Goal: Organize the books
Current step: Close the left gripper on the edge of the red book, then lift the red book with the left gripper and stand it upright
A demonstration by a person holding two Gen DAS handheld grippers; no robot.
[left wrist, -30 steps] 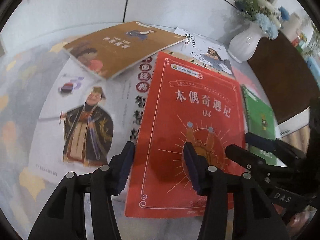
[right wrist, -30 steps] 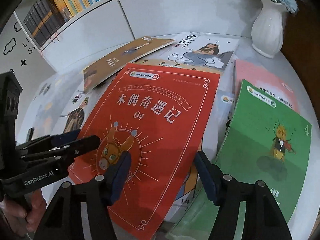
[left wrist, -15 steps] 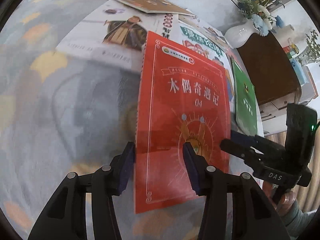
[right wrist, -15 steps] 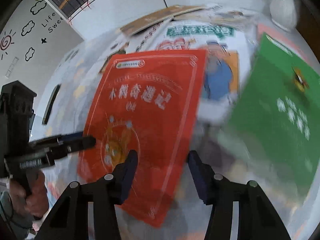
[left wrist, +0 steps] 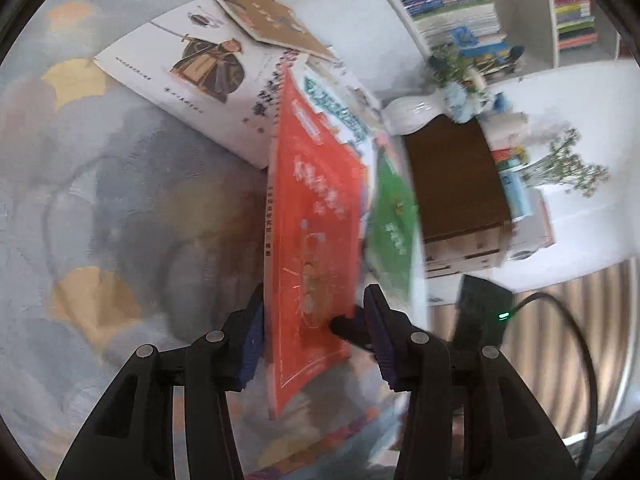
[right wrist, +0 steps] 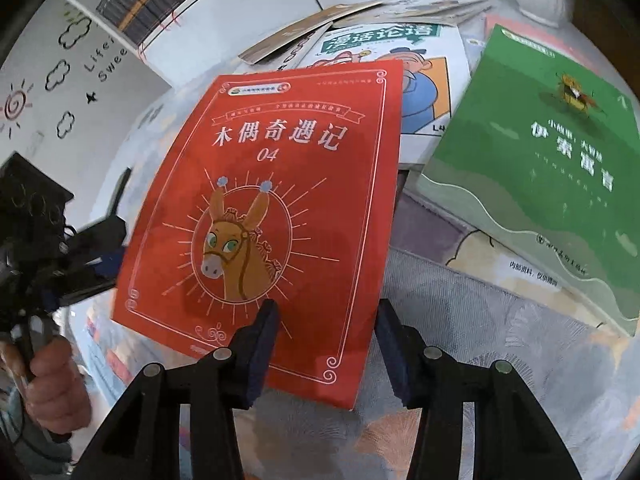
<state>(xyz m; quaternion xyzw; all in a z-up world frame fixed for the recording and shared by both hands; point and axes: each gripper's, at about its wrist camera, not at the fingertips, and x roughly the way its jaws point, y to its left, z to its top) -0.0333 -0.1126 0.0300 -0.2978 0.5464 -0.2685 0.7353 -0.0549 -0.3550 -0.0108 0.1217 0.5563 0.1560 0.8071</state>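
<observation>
A red book with a donkey on its cover is tilted up off the pile. In the left wrist view I see it almost edge-on, spine to the left. My left gripper straddles its near end and its jaws are closing. The left pad lies by the spine and a gap shows at the right pad. My right gripper has the book's lower right corner between its fingers. Its left pad lies over the cover and the right pad stands just off the edge. The left gripper reaches the book's left edge.
A green book, a white comic book, a white book with a robed figure and a brown book lie on the patterned tablecloth. A white vase and a dark cabinet stand behind. A hand holds the left gripper.
The red book lay flat on the pile; it has been dragged off, lifted and tipped toward its edge, uncovering the comic book. Both grippers' jaws have narrowed around it.
</observation>
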